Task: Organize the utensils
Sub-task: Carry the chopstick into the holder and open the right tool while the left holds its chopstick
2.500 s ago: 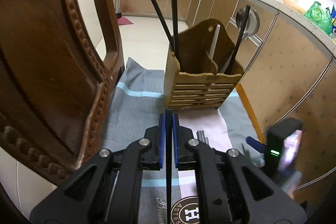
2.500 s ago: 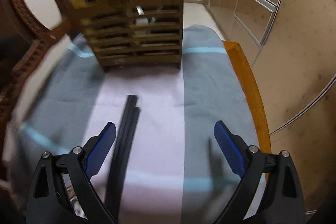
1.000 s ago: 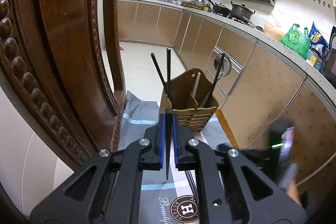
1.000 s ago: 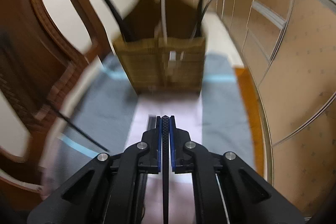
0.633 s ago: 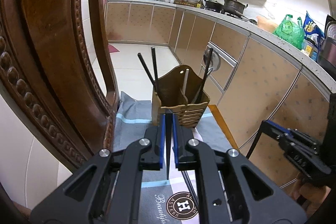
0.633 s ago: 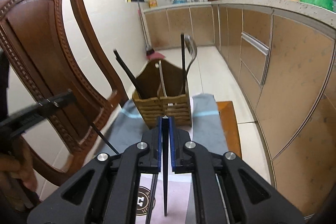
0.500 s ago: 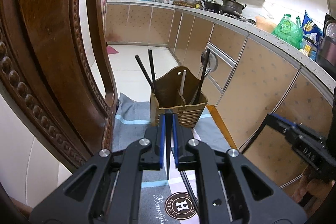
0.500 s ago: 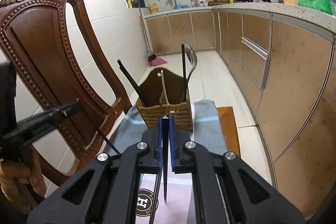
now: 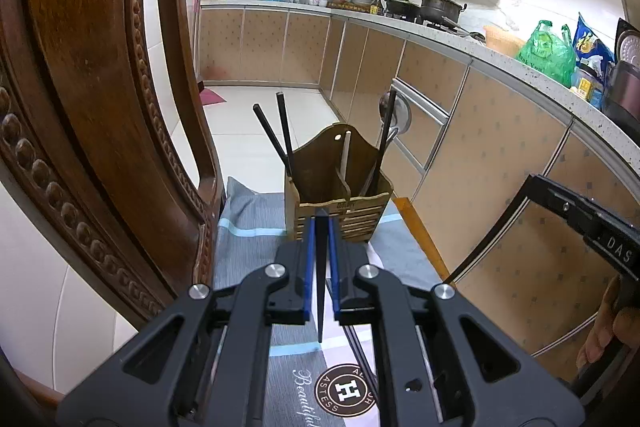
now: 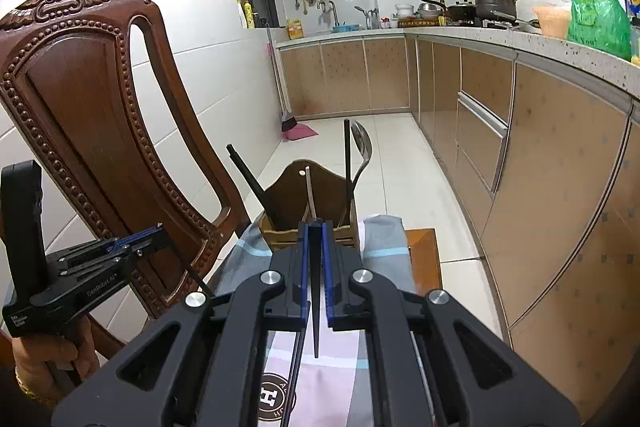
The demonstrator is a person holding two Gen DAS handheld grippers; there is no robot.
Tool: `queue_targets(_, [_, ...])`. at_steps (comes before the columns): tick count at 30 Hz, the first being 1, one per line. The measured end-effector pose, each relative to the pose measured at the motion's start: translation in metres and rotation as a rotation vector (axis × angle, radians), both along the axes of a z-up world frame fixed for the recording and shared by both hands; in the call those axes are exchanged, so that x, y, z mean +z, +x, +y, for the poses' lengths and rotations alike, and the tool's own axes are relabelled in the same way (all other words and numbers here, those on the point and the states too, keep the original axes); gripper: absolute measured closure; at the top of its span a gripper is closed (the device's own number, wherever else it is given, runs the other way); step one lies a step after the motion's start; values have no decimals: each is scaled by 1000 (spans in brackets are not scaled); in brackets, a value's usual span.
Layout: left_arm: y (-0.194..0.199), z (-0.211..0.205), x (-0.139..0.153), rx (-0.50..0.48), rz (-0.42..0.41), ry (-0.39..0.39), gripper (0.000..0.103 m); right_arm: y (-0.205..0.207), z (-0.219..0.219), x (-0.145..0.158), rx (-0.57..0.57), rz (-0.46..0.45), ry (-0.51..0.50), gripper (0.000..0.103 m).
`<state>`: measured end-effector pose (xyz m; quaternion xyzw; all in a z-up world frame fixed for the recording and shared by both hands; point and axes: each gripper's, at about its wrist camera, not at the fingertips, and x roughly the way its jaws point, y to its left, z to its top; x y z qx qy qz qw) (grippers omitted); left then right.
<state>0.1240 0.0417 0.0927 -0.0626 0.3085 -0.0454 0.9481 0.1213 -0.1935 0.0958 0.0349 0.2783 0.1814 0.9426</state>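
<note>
A wooden utensil holder [image 9: 338, 203] [image 10: 308, 223] stands at the far end of the cloth-covered table, with black chopsticks [image 9: 276, 135], a white utensil and a ladle in it. My left gripper [image 9: 320, 227] is shut on a black chopstick [image 9: 320, 287] and held well above the table, short of the holder. My right gripper [image 10: 315, 231] is shut on another black chopstick [image 10: 316, 307], also raised. More black chopsticks [image 9: 360, 351] [image 10: 296, 367] lie on the cloth below. The left gripper also shows in the right wrist view [image 10: 136, 239].
A carved wooden chair back [image 9: 92, 107] [image 10: 92, 115] stands close on the left of the table. The grey and pink tablecloth [image 9: 248, 227] covers a table with an orange edge [image 9: 416, 227]. Kitchen cabinets [image 9: 500, 167] run along the right.
Both grippers have risen and pulled back from the holder, each carrying its chopstick. The right gripper went from open over the table to shut on a chopstick.
</note>
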Motion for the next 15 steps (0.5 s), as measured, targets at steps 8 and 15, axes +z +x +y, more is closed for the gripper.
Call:
queue_targets(8, [0, 7, 2, 12, -5, -12, 96, 3, 8, 8, 22, -8, -16, 96])
queue_targets(15, [1, 22, 3, 35, -9, -39, 96, 39, 27, 70, 13, -121, -37, 96])
